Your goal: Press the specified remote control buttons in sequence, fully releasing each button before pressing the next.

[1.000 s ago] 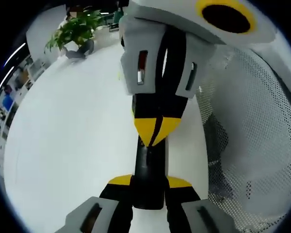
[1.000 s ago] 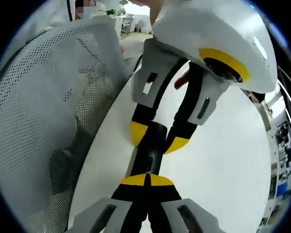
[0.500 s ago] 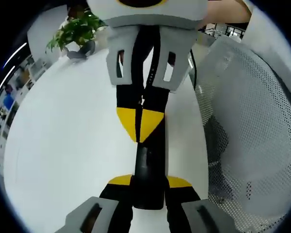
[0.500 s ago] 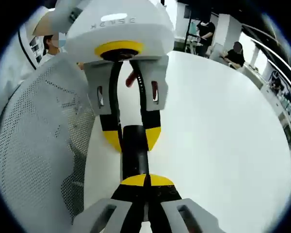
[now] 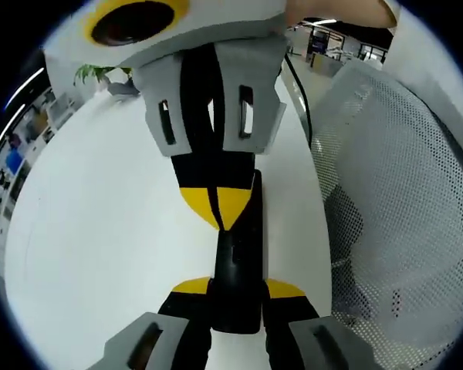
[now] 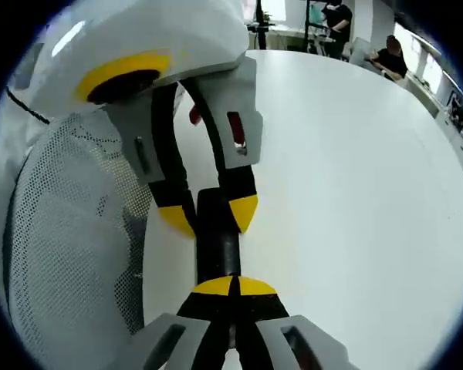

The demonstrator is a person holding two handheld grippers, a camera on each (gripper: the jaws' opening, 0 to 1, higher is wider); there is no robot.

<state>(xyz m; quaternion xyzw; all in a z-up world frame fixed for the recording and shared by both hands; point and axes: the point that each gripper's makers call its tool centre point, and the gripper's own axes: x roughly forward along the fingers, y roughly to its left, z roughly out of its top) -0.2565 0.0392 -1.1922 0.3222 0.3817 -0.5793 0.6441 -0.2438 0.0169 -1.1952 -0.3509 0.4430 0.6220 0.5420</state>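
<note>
Black and slim, the remote control point(image 5: 237, 266) sits clamped between our left gripper point(image 5: 238, 291) jaws, held over the white table point(image 5: 100, 231). Our right gripper point(image 6: 234, 287) has its yellow-tipped jaws pinched together, nothing between them, their tips touching the remote's upper face. A mesh chair point(image 5: 401, 208) stands just beside the table edge.

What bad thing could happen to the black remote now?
The left gripper pinches just one end of the remote, so a push from the shut right gripper could tip or slide it loose. It is near the table edge, so a slip might drop it toward the mesh chair.
</note>
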